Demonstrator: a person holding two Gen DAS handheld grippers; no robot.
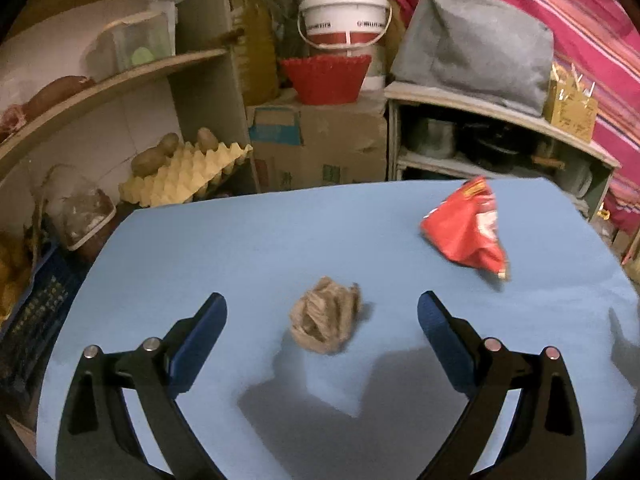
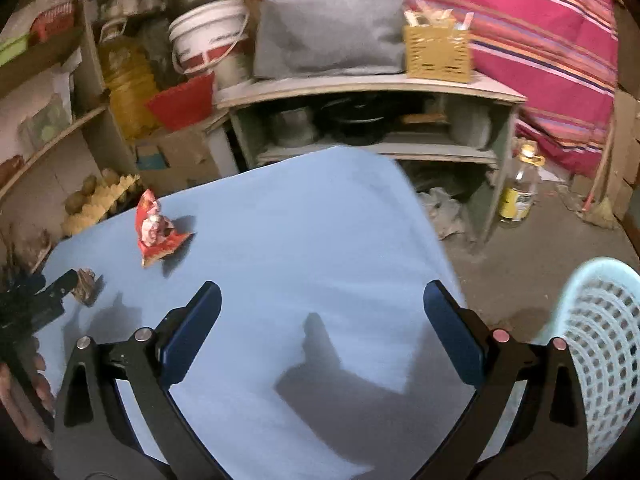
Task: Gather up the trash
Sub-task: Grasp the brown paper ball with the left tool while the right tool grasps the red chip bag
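A crumpled brown paper ball (image 1: 325, 314) lies on the blue table (image 1: 248, 248), between and just ahead of my open left gripper (image 1: 322, 312). A crumpled red snack wrapper (image 1: 466, 230) lies farther off to the right. In the right wrist view the wrapper (image 2: 154, 226) and the paper ball (image 2: 86, 286) sit at the table's far left, with the left gripper beside the ball. My right gripper (image 2: 322, 302) is open and empty over the bare blue table (image 2: 304, 224). A light blue mesh basket (image 2: 600, 344) stands on the floor at the right.
Shelves with an egg tray and potatoes (image 1: 180, 168) stand at the left. A cardboard box (image 1: 320, 140) with a red basket (image 1: 326, 78) and white bucket sits behind the table. A low shelf of pots (image 2: 372, 124) and an oil bottle (image 2: 520, 188) stand at the right.
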